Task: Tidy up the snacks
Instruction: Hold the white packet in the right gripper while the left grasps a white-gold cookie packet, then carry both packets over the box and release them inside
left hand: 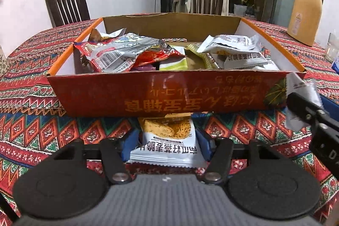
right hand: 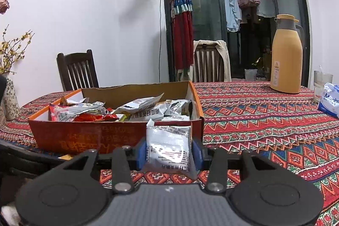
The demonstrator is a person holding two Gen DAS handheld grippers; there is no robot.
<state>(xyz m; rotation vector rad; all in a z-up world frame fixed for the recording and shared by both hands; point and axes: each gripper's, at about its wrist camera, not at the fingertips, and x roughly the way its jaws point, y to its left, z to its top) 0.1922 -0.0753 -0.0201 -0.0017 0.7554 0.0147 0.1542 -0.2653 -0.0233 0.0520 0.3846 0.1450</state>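
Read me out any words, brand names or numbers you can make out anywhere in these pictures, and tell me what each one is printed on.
"Manhu", cut off at the frame edge: blue and white tissue pack.
Upside-down Chinese lettering, unreadable to me: white snack packet between the left gripper's pads.
Large orange upside-down characters, not legible: red box.
Fine print, too blurred: silver packet in the right gripper.
Label, too small: yellow thermos.

Right gripper [right hand: 169,153] clamps a white foil snack packet [right hand: 168,146], upright, before the snack-filled red cardboard box [right hand: 89,137] on the patterned tablecloth [right hand: 264,120].
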